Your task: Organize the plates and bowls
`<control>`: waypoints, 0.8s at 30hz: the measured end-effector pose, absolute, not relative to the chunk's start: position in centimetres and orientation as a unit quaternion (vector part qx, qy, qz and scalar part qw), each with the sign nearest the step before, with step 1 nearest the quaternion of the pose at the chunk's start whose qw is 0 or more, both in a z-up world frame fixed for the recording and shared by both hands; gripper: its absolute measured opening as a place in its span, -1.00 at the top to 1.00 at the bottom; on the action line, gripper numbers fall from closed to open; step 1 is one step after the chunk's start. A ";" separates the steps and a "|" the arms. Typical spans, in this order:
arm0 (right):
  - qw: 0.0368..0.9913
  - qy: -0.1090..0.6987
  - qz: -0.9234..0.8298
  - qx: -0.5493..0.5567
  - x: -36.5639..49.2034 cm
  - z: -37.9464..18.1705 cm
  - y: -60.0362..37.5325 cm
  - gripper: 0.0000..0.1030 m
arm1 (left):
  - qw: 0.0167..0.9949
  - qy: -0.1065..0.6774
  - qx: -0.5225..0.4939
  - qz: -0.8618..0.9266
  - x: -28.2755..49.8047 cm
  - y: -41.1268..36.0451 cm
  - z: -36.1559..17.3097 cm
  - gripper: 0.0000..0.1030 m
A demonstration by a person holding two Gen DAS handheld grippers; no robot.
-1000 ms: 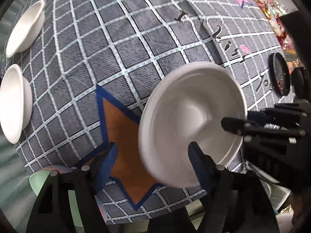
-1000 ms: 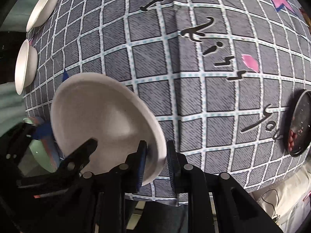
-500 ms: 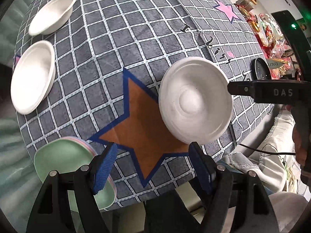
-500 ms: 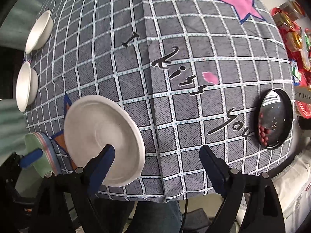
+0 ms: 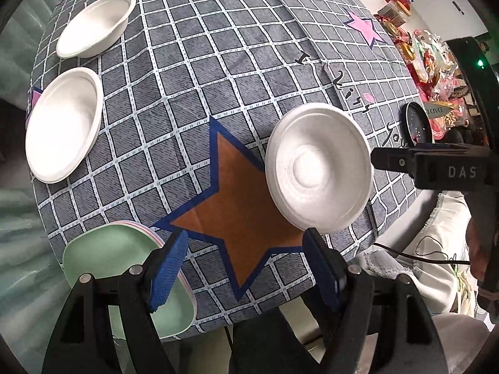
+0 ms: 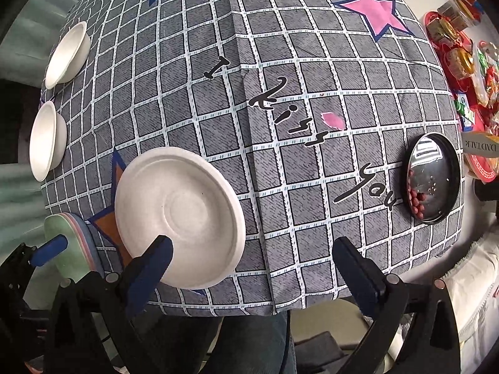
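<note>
**Q:** What fills the scene?

**A:** Grey checked cloth with coloured stars covers a table (image 5: 237,71). Along its left edge sit two white paper bowls, a far bowl (image 5: 95,25) and a nearer bowl (image 5: 64,124). At the near-left corner lies a stack of pastel plastic plates, green on top (image 5: 124,277). On the near middle, partly over an orange star, rests a white moulded-paper plate turned upside down (image 6: 179,216). A black round dish holding red bits (image 6: 433,177) sits at the right edge.

**Q:** Where are the grippers?

**A:** Both hover off the table's near edge, each with its blue-padded jaws wide apart and gripping nothing. The left gripper (image 5: 246,268) points over the orange star; the right gripper (image 6: 249,274) points past the plate's right side.

**Q:** Which way does the plate lie from each?

**A:** Ahead and to the right of the left gripper; ahead and to the left of the right one, whose left finger overlaps the plate's near rim in view. By my judgement the right is nearer. The plate is round, so no long axis matters; its near rim is the likeliest hold.
</note>
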State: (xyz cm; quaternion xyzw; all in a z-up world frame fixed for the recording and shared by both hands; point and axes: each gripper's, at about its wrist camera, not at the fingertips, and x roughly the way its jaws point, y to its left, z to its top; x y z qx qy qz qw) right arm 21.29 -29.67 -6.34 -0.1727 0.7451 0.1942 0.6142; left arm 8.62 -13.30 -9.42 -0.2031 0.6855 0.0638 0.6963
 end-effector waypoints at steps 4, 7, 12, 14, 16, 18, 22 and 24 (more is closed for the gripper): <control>0.612 0.748 0.193 -0.171 20.9 -6.8 -29.1 -1.00 | 0.698 0.684 -0.204 0.065 8.6 -12.9 -9.3 -0.53; 0.611 0.748 0.194 -0.172 20.7 -7.0 -28.7 -1.00 | 0.699 0.682 -0.205 0.067 8.7 -12.7 -9.2 -0.53; 0.610 0.747 0.197 -0.177 20.8 -6.7 -28.4 -1.00 | 0.702 0.677 -0.209 0.075 8.8 -12.0 -9.0 -0.53; 0.611 0.744 0.200 -0.184 21.0 -6.4 -28.1 -1.00 | 0.707 0.669 -0.212 0.082 9.1 -11.2 -8.5 -0.53; 0.614 0.738 0.205 -0.190 21.4 -6.0 -27.5 -1.00 | 0.713 0.658 -0.223 0.093 9.4 -9.8 -8.0 -0.53; 0.616 0.732 0.212 -0.199 22.0 -5.7 -26.6 -1.00 | 0.720 0.643 -0.239 0.108 9.8 -8.0 -7.3 -0.53; 0.615 0.720 0.233 -0.221 22.9 -5.3 -23.6 -1.00 | 0.730 0.603 -0.266 0.182 10.1 -2.9 -5.6 -0.53; 0.612 0.714 0.247 -0.232 23.1 -5.2 -21.8 -1.00 | 0.727 0.584 -0.282 0.224 9.7 0.6 -5.1 -0.53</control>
